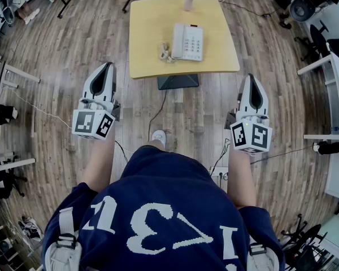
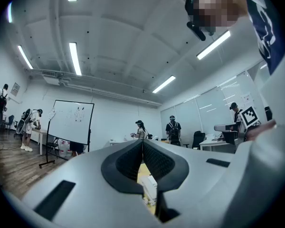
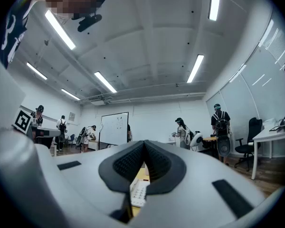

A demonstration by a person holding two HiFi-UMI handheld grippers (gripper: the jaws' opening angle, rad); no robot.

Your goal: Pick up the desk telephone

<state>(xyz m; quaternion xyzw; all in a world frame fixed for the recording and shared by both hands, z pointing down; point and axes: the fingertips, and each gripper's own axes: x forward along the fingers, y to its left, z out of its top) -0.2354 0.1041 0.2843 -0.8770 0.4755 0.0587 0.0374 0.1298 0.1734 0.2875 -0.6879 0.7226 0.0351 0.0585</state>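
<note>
Fingers clenched on nothing, left gripper and right gripper alike, both hanging short of the table. Up at twelve o'clock lies the telephone, cord at its nine. Best plan: step in, open wide, clamp the base from both sides, lift level.
</note>
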